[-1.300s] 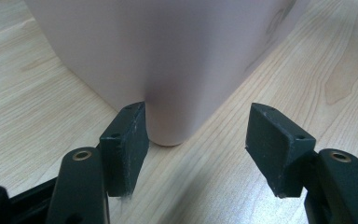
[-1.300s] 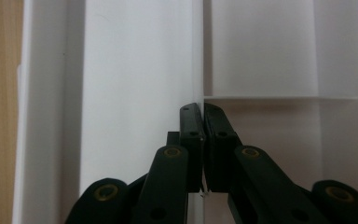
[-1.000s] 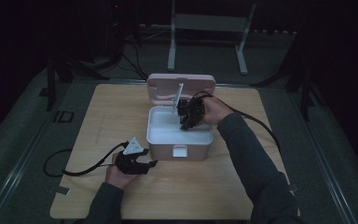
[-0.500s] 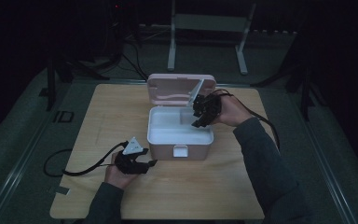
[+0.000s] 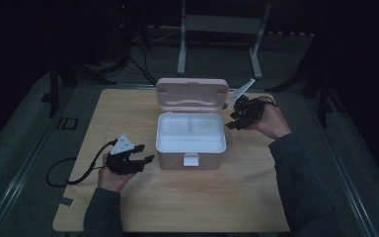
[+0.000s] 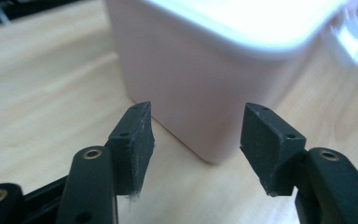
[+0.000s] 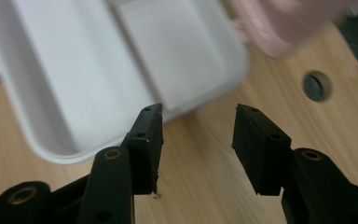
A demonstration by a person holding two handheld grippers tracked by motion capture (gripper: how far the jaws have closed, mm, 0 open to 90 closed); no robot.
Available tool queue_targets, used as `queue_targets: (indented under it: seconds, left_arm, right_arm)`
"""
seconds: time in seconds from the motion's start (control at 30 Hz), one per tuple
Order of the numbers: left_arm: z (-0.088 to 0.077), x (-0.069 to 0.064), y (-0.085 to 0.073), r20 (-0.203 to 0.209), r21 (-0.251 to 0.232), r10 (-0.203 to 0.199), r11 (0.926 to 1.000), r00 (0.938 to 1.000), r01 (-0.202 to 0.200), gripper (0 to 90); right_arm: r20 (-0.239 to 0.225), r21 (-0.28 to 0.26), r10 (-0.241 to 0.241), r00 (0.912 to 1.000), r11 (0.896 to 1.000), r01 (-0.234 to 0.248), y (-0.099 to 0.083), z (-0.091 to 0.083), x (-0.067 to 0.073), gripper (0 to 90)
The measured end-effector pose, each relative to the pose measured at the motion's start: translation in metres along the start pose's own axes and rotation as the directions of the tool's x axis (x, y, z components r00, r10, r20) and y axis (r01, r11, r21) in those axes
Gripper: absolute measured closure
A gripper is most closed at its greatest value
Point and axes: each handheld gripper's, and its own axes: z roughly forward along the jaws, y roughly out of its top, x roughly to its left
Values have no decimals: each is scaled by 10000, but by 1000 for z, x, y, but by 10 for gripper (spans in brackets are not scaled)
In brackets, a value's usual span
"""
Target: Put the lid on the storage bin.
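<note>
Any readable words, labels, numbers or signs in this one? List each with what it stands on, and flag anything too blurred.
"ID": pale letters on the dark floor mat left of the table, in the high view; dim, so the reading is unsure.
Nothing legible on the pink box, its open lid, or either hand-held gripper, left or right.
The grey plate on the left one shows faint marks, too small to read.

The high view was dim, dark from nine through three o'clock; both gripper views were bright, the box (image 6: 205,70) overexposed and blurred
</note>
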Motion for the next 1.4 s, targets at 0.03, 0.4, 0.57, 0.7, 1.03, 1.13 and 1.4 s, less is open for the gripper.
queue_targets:
  seconds: [0.03, 0.4, 0.57, 0.7, 1.03, 1.13, 1.4]
  left_arm:
    - [-2, 4, 4, -59, -137, -50, 9999, 10000, 49, 455]
    - [2, 50, 67, -376, -850, -658, 9944, 9971, 624, 513]
    - [11, 66, 97, -470, -1105, -913, 9902, 9947, 857, 585]
    - [14, 73, 111, -560, -1171, -1042, 9884, 9930, 971, 652]
    - [23, 84, 132, -925, -911, -1099, 9907, 9896, 1015, 769]
    - [25, 85, 136, -895, -811, -1029, 9921, 9907, 957, 843]
    - [30, 86, 142, -742, -593, -1012, 9935, 9921, 969, 896]
  right_arm:
    - [99, -91, 245, 9997, 9997, -244, -2, -1, -4, 557]
    - [771, -1351, 2219, 9720, 9682, -2103, -5, 0, -34, 612]
    - [984, -1819, 2638, 9595, 9527, -2433, -3, -1, -42, 760]
    - [966, -1890, 2595, 9609, 9526, -2383, 0, 1, -44, 806]
    - [1087, -1967, 2629, 9587, 9510, -2385, 5, 8, -50, 900]
    - [942, -2111, 2801, 9553, 9434, -2558, 7, 8, -51, 900]
    - [663, -2545, 2984, 9521, 9277, -2731, 15, 6, -54, 900]
